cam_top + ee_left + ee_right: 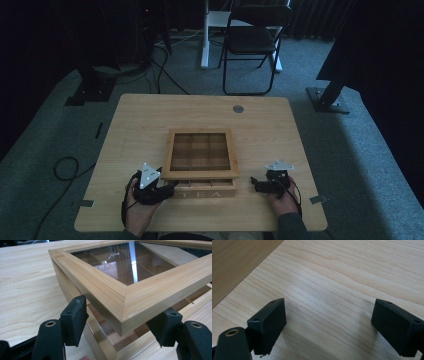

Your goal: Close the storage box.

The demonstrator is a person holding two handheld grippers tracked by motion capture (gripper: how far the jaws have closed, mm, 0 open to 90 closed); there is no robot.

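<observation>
A wooden tea box (202,189) marked TEA stands at the table's near middle. Its glass-paned lid (200,174) is tilted up at the front, so a gap shows the compartments below. My left gripper (170,188) is at the lid's front left corner. In the left gripper view its jaws (126,306) straddle that corner of the lid (107,290), a pad against each side, holding it off the base (100,340). My right gripper (255,184) rests on the table right of the box. Its jaws (329,307) stand open over bare wood.
The table (150,115) has a round grey grommet (238,108) near its far edge. A black folding chair (252,40) stands beyond the table. A cable (65,167) loops on the carpet at the left. Dark stand feet (327,97) sit at both far sides.
</observation>
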